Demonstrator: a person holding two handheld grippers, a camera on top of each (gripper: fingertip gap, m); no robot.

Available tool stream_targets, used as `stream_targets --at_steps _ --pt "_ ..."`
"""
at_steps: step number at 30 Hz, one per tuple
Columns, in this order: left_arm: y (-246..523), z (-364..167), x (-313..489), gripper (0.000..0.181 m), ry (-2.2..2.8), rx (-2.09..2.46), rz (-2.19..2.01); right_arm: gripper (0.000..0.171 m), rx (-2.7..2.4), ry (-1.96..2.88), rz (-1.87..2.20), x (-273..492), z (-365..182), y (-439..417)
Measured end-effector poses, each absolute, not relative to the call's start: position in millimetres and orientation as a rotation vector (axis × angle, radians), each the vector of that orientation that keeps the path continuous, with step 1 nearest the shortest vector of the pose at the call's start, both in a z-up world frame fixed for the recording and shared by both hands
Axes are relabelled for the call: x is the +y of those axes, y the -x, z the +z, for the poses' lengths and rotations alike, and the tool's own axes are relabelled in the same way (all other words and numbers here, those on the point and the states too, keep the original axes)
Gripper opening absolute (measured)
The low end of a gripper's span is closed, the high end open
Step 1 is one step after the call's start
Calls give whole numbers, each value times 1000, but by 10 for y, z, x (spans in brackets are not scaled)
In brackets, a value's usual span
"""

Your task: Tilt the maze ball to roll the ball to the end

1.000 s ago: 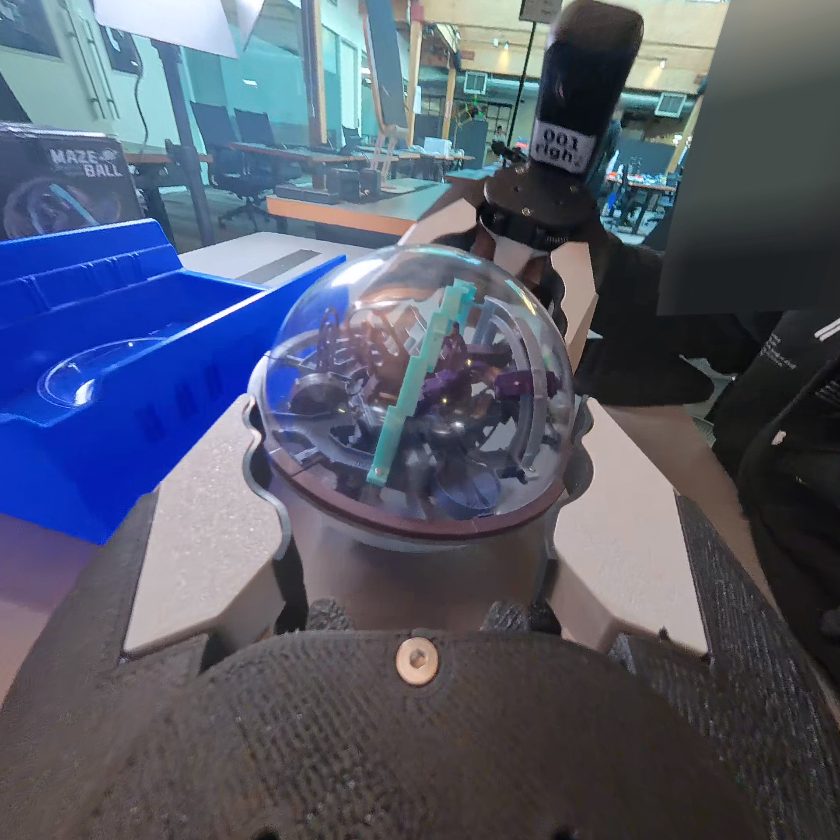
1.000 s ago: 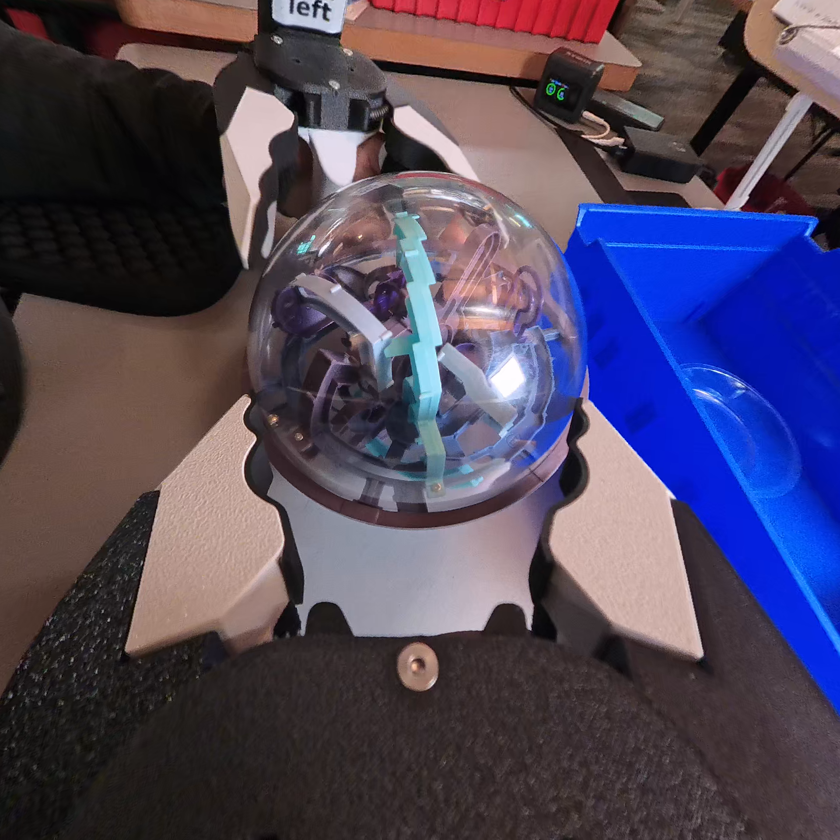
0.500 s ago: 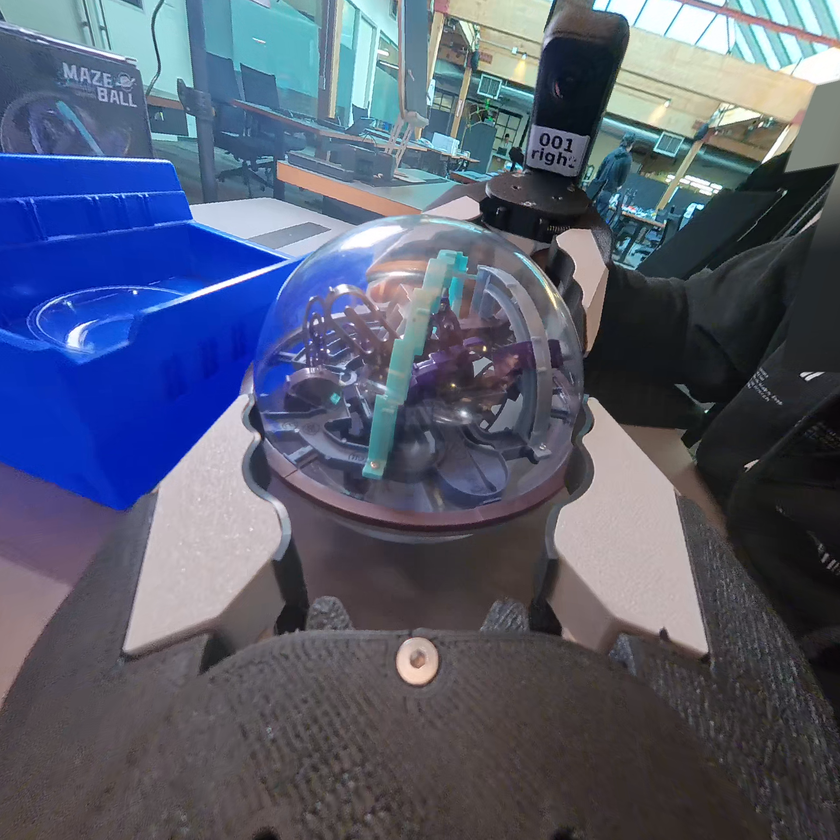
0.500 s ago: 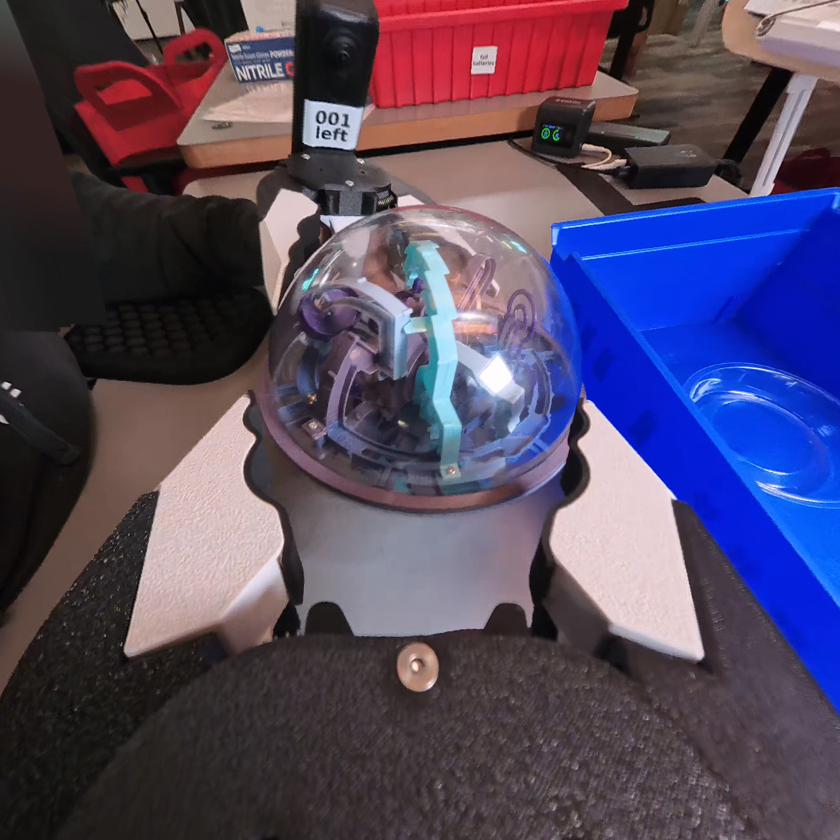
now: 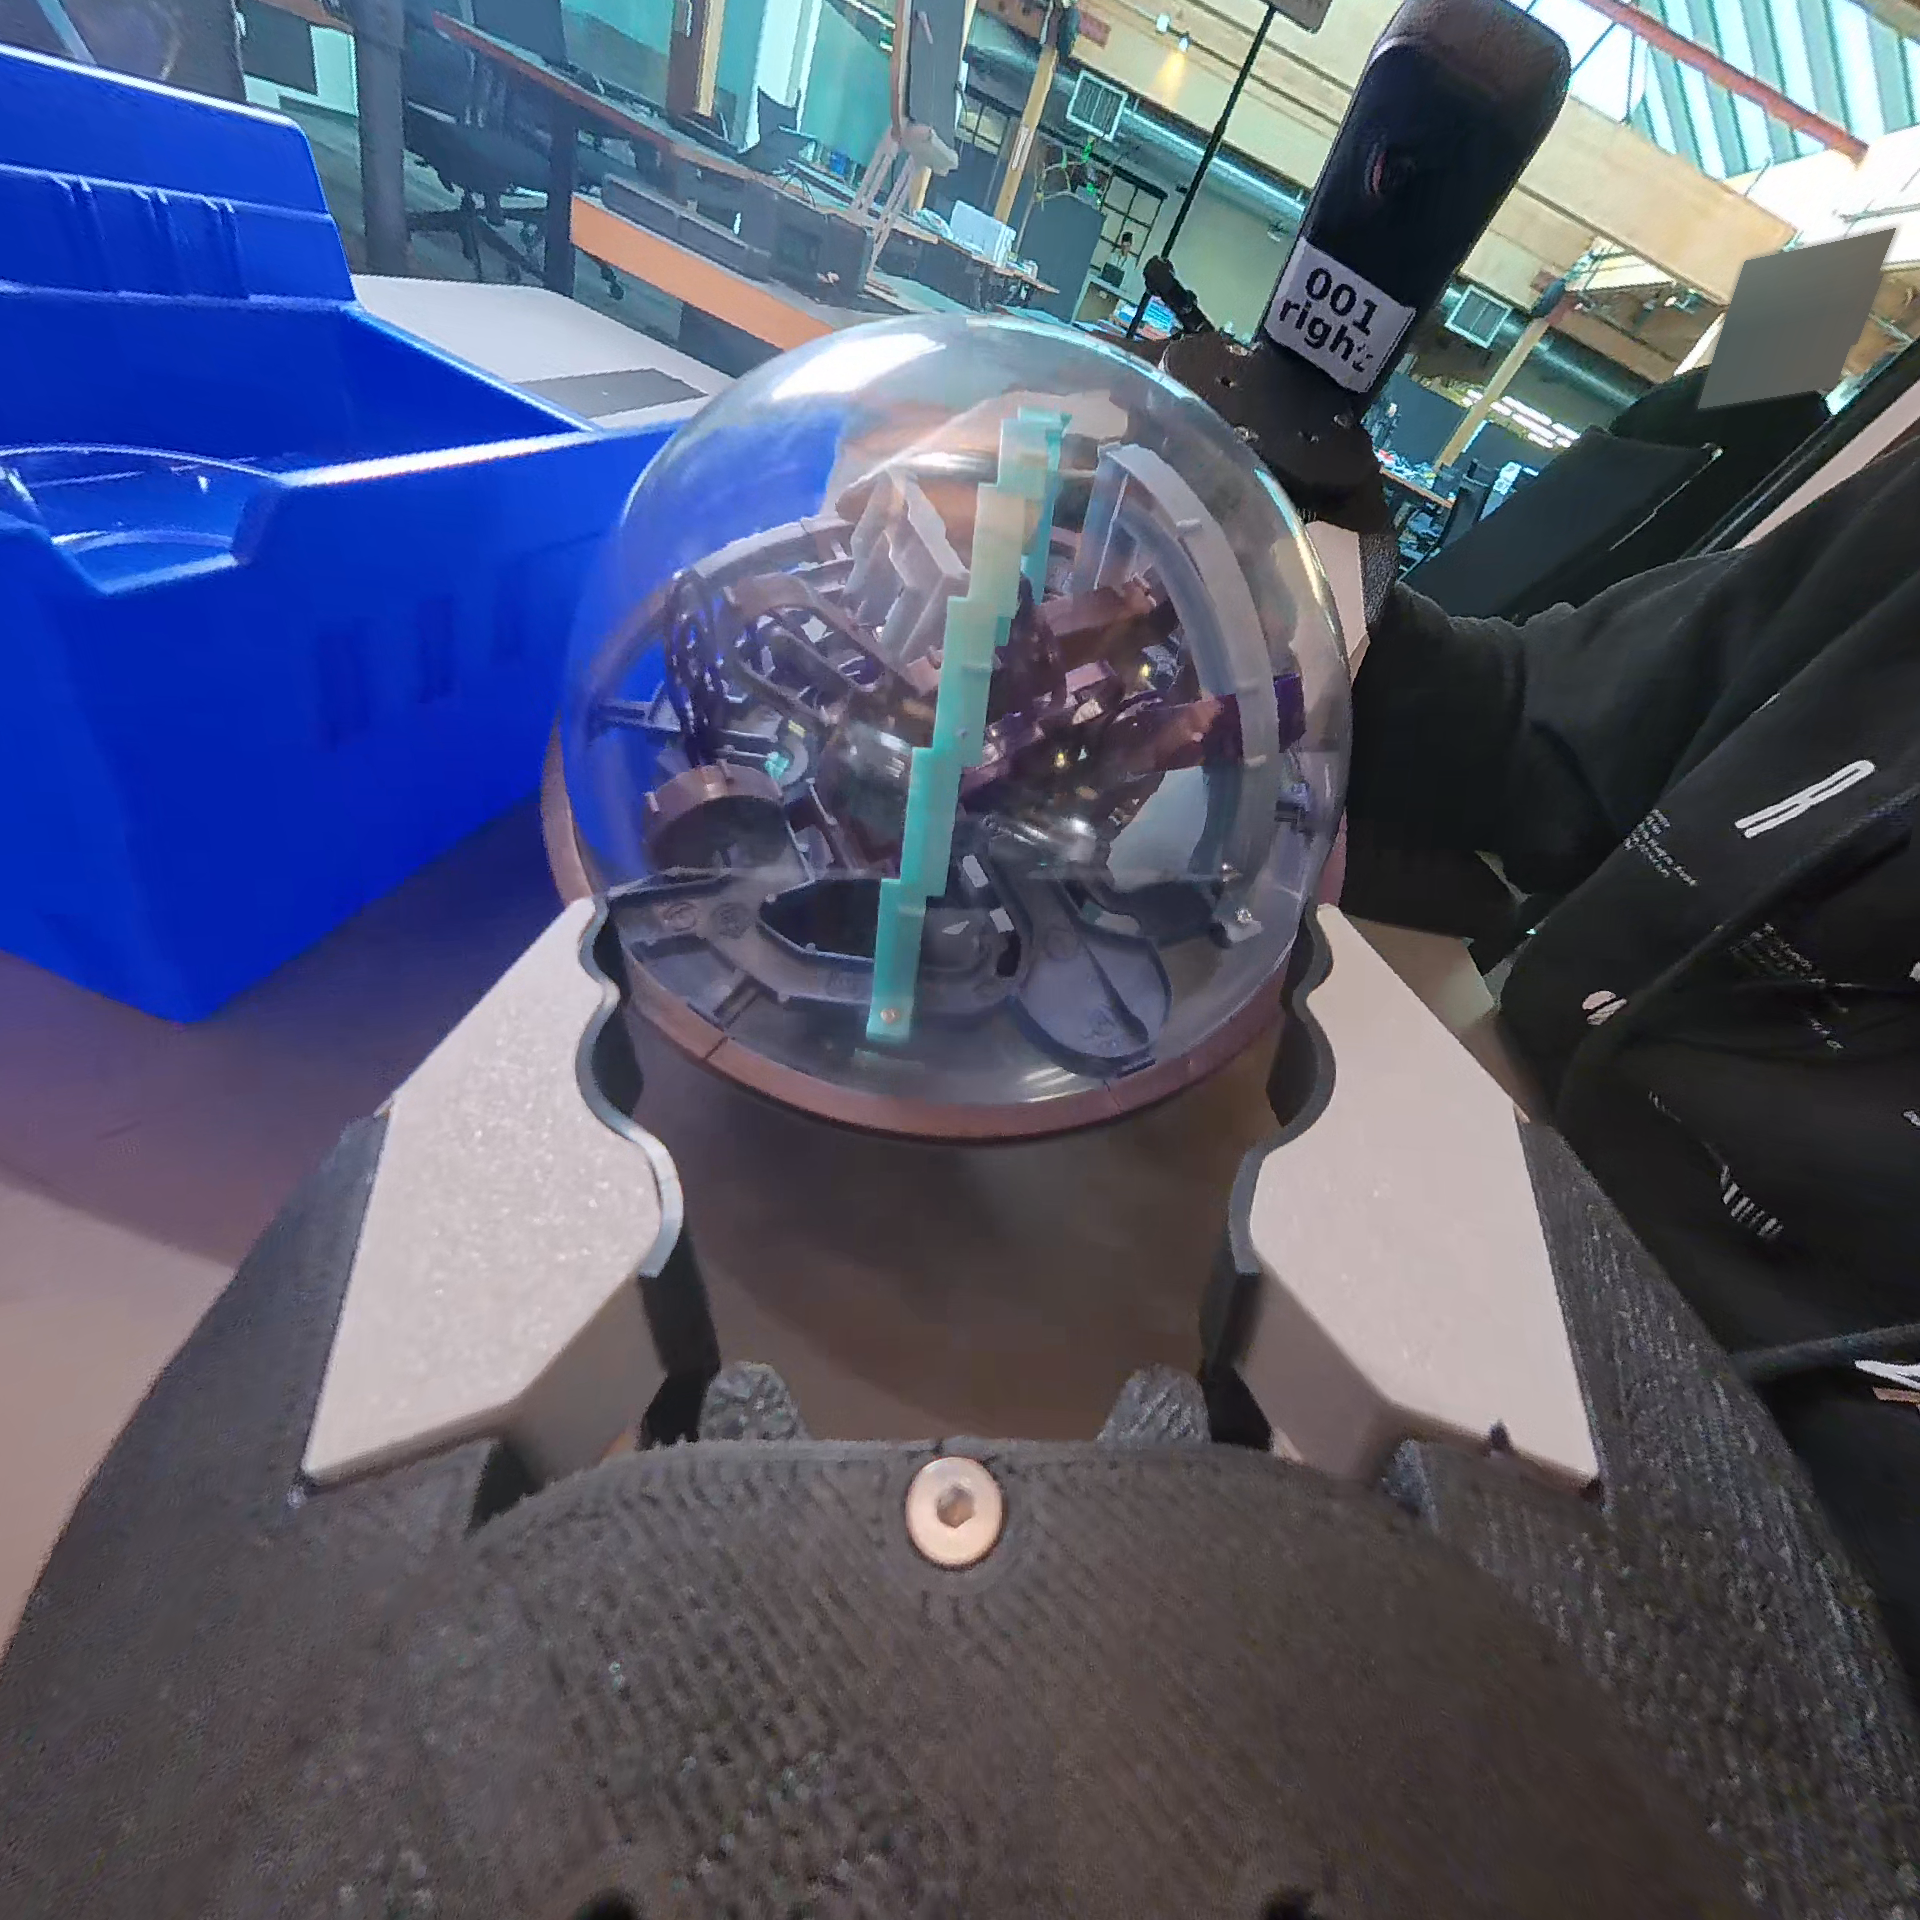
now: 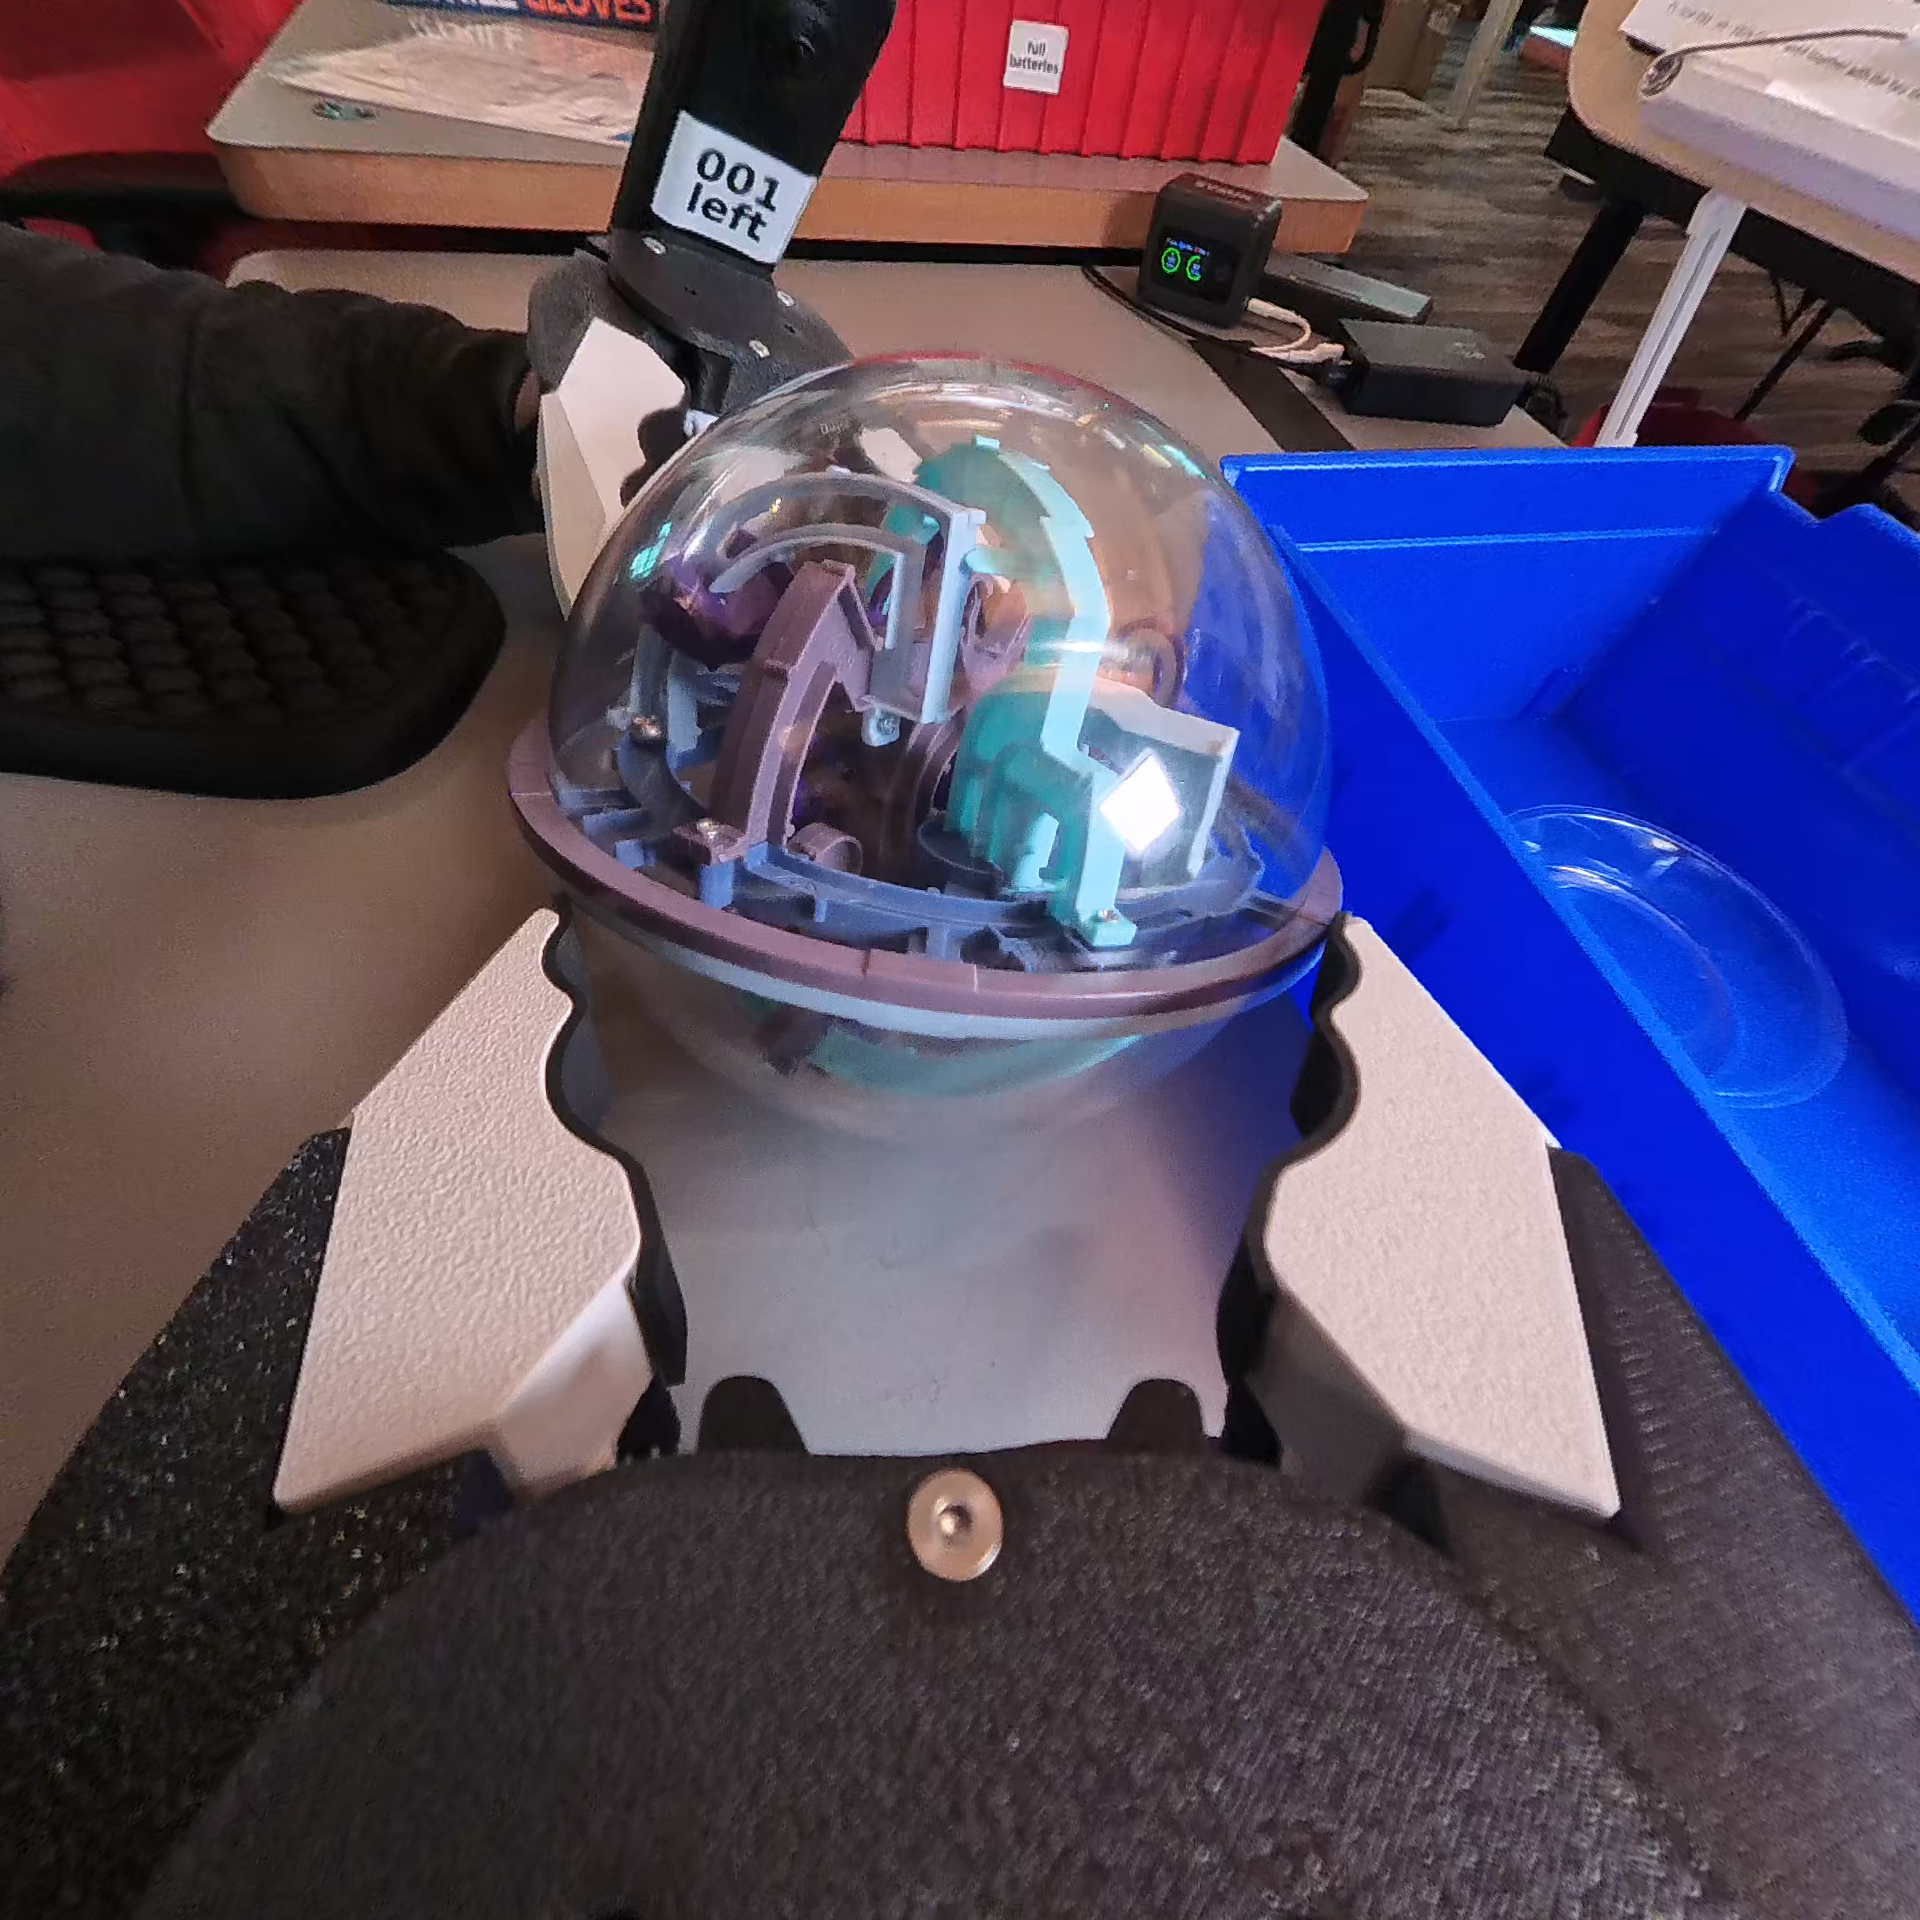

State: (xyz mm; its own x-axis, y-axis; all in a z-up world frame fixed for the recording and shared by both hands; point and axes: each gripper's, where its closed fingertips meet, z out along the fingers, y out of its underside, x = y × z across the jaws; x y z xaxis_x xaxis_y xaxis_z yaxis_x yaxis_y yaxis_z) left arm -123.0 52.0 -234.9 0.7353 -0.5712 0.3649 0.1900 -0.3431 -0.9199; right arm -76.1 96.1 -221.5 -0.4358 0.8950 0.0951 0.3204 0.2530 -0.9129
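The maze ball (image 5: 951, 717) is a clear sphere with a teal stepped track, grey and purple tracks and a dark purple equator band. Both grippers hold it from opposite sides, just above the tan table (image 6: 208, 987). My left gripper (image 5: 951, 935) is shut on the maze ball, fingertips against its lower sides. My right gripper (image 6: 945, 935) is shut on the maze ball (image 6: 925, 727) just under the band. Each gripper also shows behind the ball in the other's view: the right one (image 5: 1320, 416) and the left one (image 6: 686, 343). I cannot pick out the small ball inside.
A blue bin (image 6: 1662, 675) holding a clear plastic dome (image 6: 1683, 956) stands close beside the ball; it also shows in the left wrist view (image 5: 260, 623). A black sleeve (image 5: 1507, 727), a black perforated pad (image 6: 208, 675) and a small device with a green display (image 6: 1205, 255) are nearby.
Both grippers have tipped the ball together. In the right wrist view the equator band now lies nearly level with the underside showing; the teal track has swung to the right there.
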Motion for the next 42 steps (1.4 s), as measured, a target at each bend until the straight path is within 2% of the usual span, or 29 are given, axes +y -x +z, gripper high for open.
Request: stream_targets --at_steps 7,11,18,23,31,42 --pt "1178 -2401 484 122 1804 341 -814 132 -1940 1125 1219 968 -2172 738" --pt "1287 -2212 532 130 1735 369 -680 131 -1954 1113 1219 959 -2184 760" --pt "1234 -1978 539 134 1753 663 -587 127 -2085 1056 1222 920 -2136 811" --pt "1150 -2106 606 141 1819 851 -454 129 -2155 1026 1259 888 -2100 925" --pt "1277 -2115 560 140 1770 580 -574 138 -2003 1140 1288 921 -2150 920" --pt "1216 -2199 531 133 1721 301 -634 140 -1680 1324 1159 748 -2179 842"
